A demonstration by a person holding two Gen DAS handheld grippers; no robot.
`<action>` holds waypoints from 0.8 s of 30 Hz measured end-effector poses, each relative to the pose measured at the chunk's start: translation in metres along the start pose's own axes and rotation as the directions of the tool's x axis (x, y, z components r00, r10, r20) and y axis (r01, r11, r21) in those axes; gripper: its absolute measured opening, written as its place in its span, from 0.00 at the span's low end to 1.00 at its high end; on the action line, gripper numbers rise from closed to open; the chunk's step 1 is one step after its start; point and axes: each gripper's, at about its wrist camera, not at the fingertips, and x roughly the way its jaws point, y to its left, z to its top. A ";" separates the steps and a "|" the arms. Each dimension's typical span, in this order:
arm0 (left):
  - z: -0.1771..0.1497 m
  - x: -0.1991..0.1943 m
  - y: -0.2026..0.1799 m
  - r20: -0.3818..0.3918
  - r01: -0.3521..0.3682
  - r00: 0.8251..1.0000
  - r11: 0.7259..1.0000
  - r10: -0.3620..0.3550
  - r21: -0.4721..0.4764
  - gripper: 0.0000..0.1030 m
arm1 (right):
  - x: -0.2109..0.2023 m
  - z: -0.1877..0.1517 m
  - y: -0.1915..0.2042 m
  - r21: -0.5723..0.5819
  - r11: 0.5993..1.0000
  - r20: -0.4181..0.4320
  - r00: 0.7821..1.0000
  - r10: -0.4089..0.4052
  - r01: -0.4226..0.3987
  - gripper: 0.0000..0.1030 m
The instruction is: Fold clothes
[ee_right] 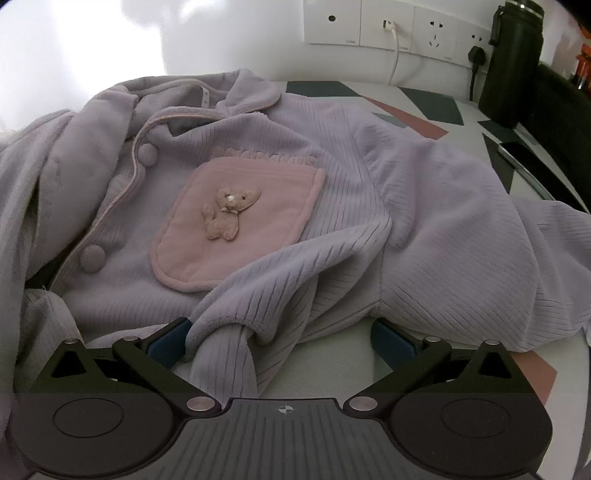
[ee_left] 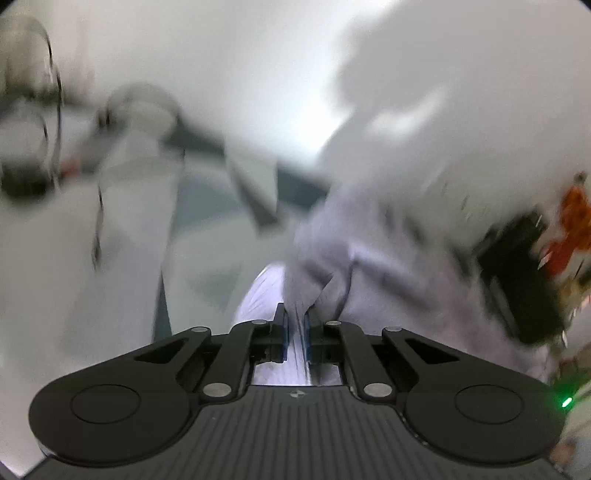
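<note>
Our left tool (ee_left: 295,325) is pinched nearly closed on a fold of the lilac pyjama top (ee_right: 332,206), the fabric squeezed between its blue pads (ee_left: 283,332). Our right tool (ee_right: 280,336) stands wide open, a bunched fold lying between its jaws and resting against the left pad. The top sprawls across the patterned tabletop (ee_right: 424,122), reaching its right edge, below wall sockets (ee_right: 391,26). It is ribbed fleece with a pink pocket (ee_right: 236,225) bearing a small plush animal.
</note>
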 end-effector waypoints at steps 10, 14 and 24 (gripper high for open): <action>0.050 -0.037 0.036 0.200 -0.299 0.935 0.954 0.294 -0.009 0.08 | 0.001 0.000 0.001 0.001 1.000 0.006 1.000 -0.006 0.006 0.99; 0.027 0.000 0.048 0.015 -0.303 0.953 0.953 0.303 -0.018 0.16 | 0.001 -0.001 0.001 0.002 1.000 0.010 1.000 -0.006 0.006 0.99; -0.025 0.005 0.040 -0.217 -0.208 0.961 0.962 0.169 -0.174 0.64 | 0.000 -0.003 0.000 0.004 1.000 0.018 1.000 -0.003 0.003 0.99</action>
